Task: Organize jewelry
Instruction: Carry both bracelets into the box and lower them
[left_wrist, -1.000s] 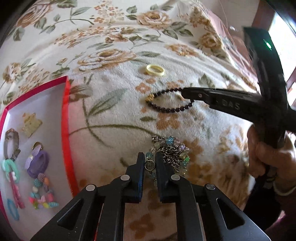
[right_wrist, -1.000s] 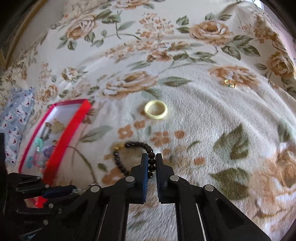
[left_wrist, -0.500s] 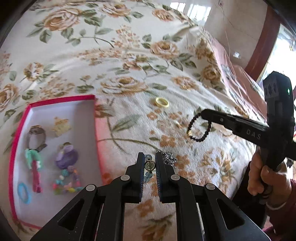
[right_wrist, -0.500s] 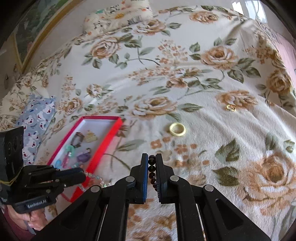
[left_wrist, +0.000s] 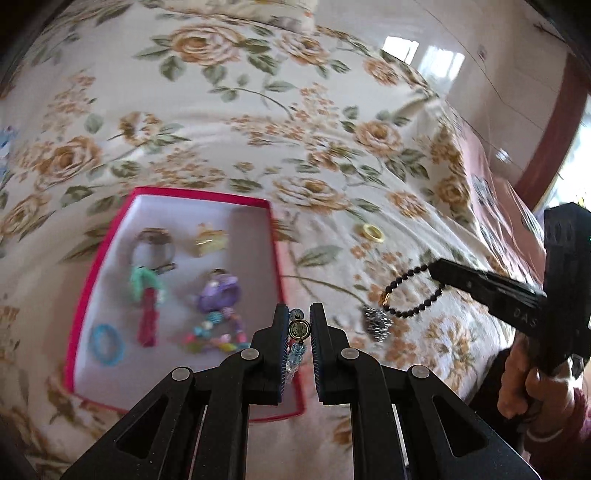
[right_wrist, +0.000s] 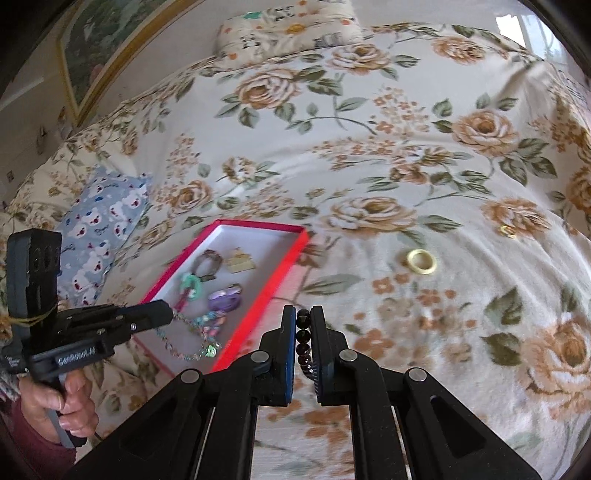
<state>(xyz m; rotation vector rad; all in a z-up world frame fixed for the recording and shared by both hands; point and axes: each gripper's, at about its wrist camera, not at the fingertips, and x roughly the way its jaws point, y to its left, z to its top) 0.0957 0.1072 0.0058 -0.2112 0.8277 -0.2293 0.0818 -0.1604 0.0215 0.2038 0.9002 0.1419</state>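
- Left wrist view shows the left tool (left_wrist: 299, 328) pinching a pale-blue beaded charm bracelet (left_wrist: 297, 334) between its pads, a round charm caught in the gap; the tool hangs above the near right corner of the red box (left_wrist: 275, 236), which sits on the floral bedspread (left_wrist: 207, 122).
- Right wrist view shows the right tool (right_wrist: 303, 332) pressed together on a dark bead bracelet (right_wrist: 303, 334); the beads sit in a column between its fingers, and from the left view the rest of the loop dangles free, clear of the bedspread.
- Step in hand, as I judge it: carrying two picked-up pieces toward the box, which already holds a purple piece (left_wrist: 218, 293), a blue ring (left_wrist: 107, 343) and other trinkets.
- Next move likely calls for lowering each tool over a bare patch of the white box floor, then spreading the fingers so the bracelets drop inside and not across the rim; the dangling chain could catch on the wall.
- Left undone: a yellow ring (right_wrist: 422, 261) and a small gold ring (right_wrist: 508, 231) lie on the bedspread, well apart from both tools, to the right of the box.
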